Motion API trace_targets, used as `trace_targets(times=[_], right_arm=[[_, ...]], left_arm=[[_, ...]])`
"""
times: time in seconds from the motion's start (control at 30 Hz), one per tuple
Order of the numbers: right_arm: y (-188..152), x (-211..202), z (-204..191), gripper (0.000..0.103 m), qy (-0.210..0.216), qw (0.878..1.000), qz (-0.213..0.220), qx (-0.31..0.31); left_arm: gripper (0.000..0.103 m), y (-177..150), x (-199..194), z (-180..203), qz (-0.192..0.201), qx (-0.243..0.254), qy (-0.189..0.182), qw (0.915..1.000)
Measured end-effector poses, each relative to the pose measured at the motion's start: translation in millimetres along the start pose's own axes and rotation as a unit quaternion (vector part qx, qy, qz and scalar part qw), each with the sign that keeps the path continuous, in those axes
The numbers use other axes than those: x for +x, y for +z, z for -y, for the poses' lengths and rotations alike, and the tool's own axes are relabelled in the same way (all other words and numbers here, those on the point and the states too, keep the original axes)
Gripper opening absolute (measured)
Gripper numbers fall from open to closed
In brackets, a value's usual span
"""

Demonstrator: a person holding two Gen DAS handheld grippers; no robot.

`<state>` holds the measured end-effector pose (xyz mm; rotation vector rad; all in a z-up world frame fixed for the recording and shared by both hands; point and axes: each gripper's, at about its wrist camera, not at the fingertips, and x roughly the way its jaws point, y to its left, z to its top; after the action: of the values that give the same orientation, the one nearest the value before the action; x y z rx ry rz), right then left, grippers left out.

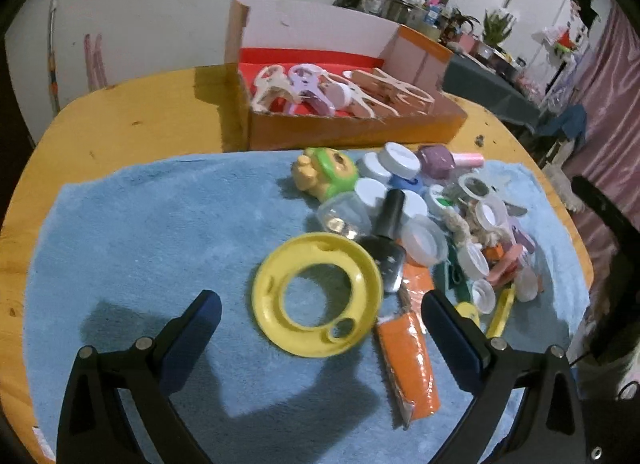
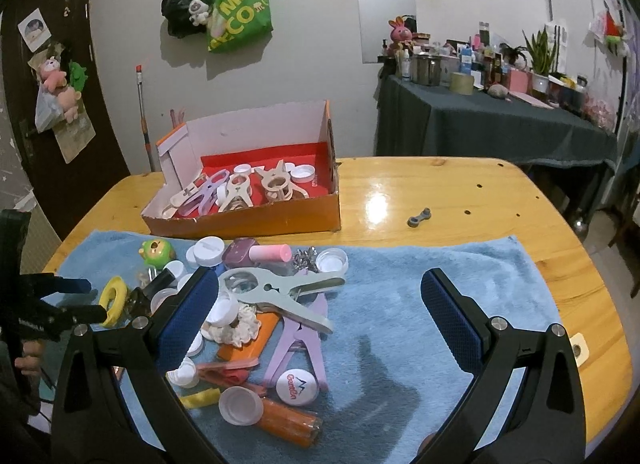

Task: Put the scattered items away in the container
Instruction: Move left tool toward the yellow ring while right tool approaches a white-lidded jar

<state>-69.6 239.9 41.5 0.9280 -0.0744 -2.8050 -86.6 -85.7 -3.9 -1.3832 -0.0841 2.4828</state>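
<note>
A pile of small items lies on a blue towel (image 1: pixel 140 224): a yellow plastic ring (image 1: pixel 318 294), a black nail polish bottle (image 1: pixel 386 240), a green and yellow toy (image 1: pixel 326 174), white caps, an orange packet (image 1: pixel 410 360). My left gripper (image 1: pixel 320 316) hangs open just above the yellow ring, nothing held. In the right wrist view a grey clip (image 2: pixel 280 292), a lilac clip (image 2: pixel 298 344) and a white round cap (image 2: pixel 297 386) lie in the pile. My right gripper (image 2: pixel 320 292) is open over the towel, its left finger above the pile. The orange cardboard box (image 2: pixel 248 220) holds several clips and caps.
The wooden table (image 2: pixel 440 192) carries a small grey metal link (image 2: pixel 419 218) right of the box. The left gripper (image 2: pixel 86 298) shows at the left edge of the right wrist view. Behind stands a dark-clothed side table (image 2: pixel 480 128) crowded with bottles.
</note>
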Motion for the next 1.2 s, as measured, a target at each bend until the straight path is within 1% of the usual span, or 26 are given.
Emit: trace_targets(times=[0.07, 0.1, 0.27, 0.47, 0.67, 0.77, 0.83, 0.9, 0.93, 0.97, 1.0, 1.03, 1.07, 1.1, 1.2], right_arm=[[0, 1, -1, 0.103, 0.004, 1.0, -0.002, 0.001], [0, 2, -1, 0.103, 0.006, 1.0, -0.003, 0.001], [-1, 5, -4, 0.103, 0.008, 1.0, -0.007, -0.007], [-1, 7, -3, 0.103, 0.008, 1.0, -0.009, -0.005], [-3, 11, -2, 0.103, 0.009, 1.0, -0.018, -0.005], [-6, 15, -2, 0.103, 0.02, 0.999, -0.034, -0.009], [-9, 17, -3, 0.103, 0.038, 0.998, -0.049, -0.015], [-13, 16, -5, 0.103, 0.047, 0.997, -0.061, -0.029], [-15, 16, -6, 0.103, 0.04, 0.996, -0.064, -0.042], [-19, 15, -7, 0.102, 0.023, 0.996, -0.065, -0.058], [-23, 14, -8, 0.101, 0.006, 0.995, -0.067, -0.075], [-26, 14, -9, 0.095, -0.004, 0.994, -0.071, -0.088], [-29, 14, -10, 0.085, -0.009, 0.992, -0.075, -0.098], [-33, 14, -10, 0.081, -0.013, 0.991, -0.084, -0.108], [-40, 17, -10, 0.08, -0.006, 0.988, -0.101, -0.114]], left_arm=[[0.102, 2, -2, -3, 0.009, 0.006, 0.032, 0.9994], [0.102, 4, -3, -4, 0.012, 0.009, 0.04, 0.9991], [0.102, 9, 5, -13, -0.008, 0.019, 0.049, 0.9986], [0.101, 7, 15, -10, -0.019, 0.056, 0.079, 0.9951], [0.097, 8, 21, -12, -0.03, 0.057, 0.078, 0.9949], [0.097, 7, 22, -10, -0.032, 0.064, 0.081, 0.9942], [0.097, 6, 23, -8, -0.033, 0.067, 0.082, 0.9938], [0.097, 5, 24, -6, -0.035, 0.072, 0.086, 0.9931], [0.097, 5, 25, -6, -0.036, 0.073, 0.087, 0.9928], [0.096, 5, 26, -5, -0.036, 0.076, 0.09, 0.9923], [0.096, 5, 26, -5, -0.037, 0.077, 0.09, 0.9923], [0.096, 5, 26, -5, -0.037, 0.077, 0.088, 0.9924], [0.096, 5, 27, -5, -0.038, 0.077, 0.087, 0.9925], [0.096, 5, 27, -6, -0.038, 0.076, 0.087, 0.9926], [0.094, 4, 29, -6, -0.04, 0.075, 0.087, 0.9926]])
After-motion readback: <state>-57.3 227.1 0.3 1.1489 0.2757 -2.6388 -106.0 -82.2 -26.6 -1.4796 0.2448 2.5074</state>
